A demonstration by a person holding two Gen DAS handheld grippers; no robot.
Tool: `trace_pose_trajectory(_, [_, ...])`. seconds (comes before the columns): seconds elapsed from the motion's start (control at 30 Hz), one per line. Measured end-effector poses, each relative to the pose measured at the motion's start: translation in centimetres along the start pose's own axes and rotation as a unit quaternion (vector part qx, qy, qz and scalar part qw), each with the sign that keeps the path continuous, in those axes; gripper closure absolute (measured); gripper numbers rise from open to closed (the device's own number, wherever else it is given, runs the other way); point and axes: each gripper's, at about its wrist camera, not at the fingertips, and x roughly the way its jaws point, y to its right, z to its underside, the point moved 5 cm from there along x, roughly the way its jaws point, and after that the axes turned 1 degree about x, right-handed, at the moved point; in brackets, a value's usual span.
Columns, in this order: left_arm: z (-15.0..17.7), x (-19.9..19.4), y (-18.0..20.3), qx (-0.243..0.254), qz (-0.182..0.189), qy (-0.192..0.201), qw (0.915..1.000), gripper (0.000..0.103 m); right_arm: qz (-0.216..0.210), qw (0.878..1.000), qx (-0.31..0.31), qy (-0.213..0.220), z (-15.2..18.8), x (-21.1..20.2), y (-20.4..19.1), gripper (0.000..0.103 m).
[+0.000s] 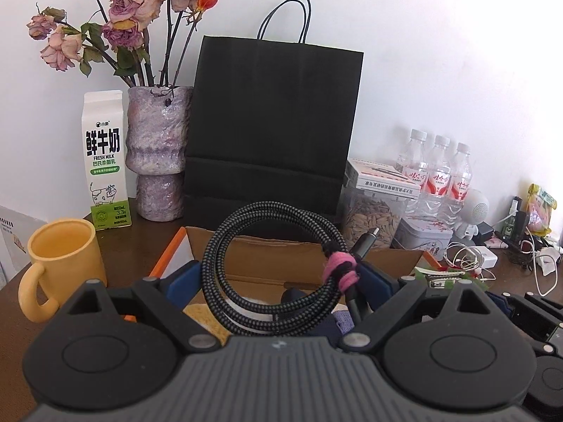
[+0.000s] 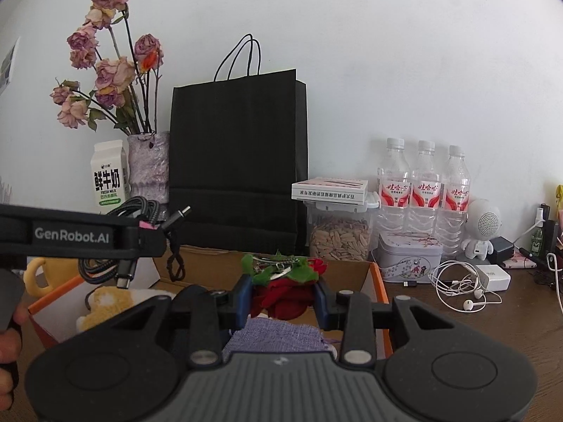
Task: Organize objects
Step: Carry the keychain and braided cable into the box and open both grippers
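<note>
- The left gripper (image 1: 279, 274) holds a coiled black braided cable (image 1: 274, 267) between its blue pads; the jaws stand fairly wide, pressed on either side of the coil, which is bound with a pink tie (image 1: 340, 270).
- In the right wrist view the cable (image 2: 140, 211) hangs from that gripper (image 2: 147, 237) above the near left part of the cardboard box (image 2: 378, 281), its plugs dangling free.
- The right gripper (image 2: 283, 297) has its jaws partly closed on a red fabric rose with green leaves (image 2: 285, 290), held over the box.
- The box sits on the dark wooden table (image 2: 492, 320), in front of a black paper bag (image 2: 239, 161) that stands at the back edge against the wall.
- Inside the box lie a lilac cloth (image 2: 278, 334) and a yellow and white soft thing (image 2: 105, 302).
- A yellow mug (image 1: 59, 256) stands to the left of the box, and behind it a milk carton (image 1: 105, 161) and a vase of dried roses (image 1: 158, 154).
- To the right are a jar of seeds (image 2: 339, 239), three water bottles (image 2: 424, 190), a tin (image 2: 408, 256), white earphones (image 2: 461, 288) and a small white robot figure (image 2: 484, 228).
- Fingers of a hand (image 2: 8, 344) show at the left border of the right wrist view.
</note>
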Motion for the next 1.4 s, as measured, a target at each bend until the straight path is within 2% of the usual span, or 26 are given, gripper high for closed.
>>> trace_pose_trajectory(0.3, [0.4,0.7,-0.1,0.005,0.001,-0.010,0.9999,0.009,0.001,1.000,0.000,-0.024,0.4,0.4,0.2,0.068])
trace_pose_trajectory(0.43, [0.4,0.9,-0.1,0.008,-0.001,-0.011,0.9999,0.007,-0.001,0.999,-0.007,-0.038,0.6,0.6,-0.1,0.062])
trace_pose_trajectory(0.5, [0.5,1.2,-0.3,0.003,-0.003,-0.014,0.9999,0.004,0.000,0.999,-0.013,-0.050,0.8,0.8,-0.3,0.040])
trace_pose_trajectory(0.53, [0.5,1.2,-0.4,-0.002,-0.002,-0.012,0.9999,0.000,0.002,0.998,-0.013,-0.053,0.8,0.9,-0.4,0.013])
trace_pose_trajectory(0.57, [0.5,1.1,-0.5,-0.004,-0.003,-0.009,0.9999,0.000,0.006,0.999,-0.012,-0.051,0.8,0.8,-0.4,0.000])
trace_pose_trajectory(1.03, [1.0,0.8,-0.9,-0.013,-0.014,-0.014,0.9997,0.000,0.008,0.999,-0.012,-0.050,0.8,0.1,-0.4,0.000])
trace_pose_trajectory(1.4, [1.6,-1.4,-1.6,-0.016,-0.018,0.009,0.9997,0.000,0.003,0.999,-0.029,-0.040,1.0,-1.5,-1.0,0.000])
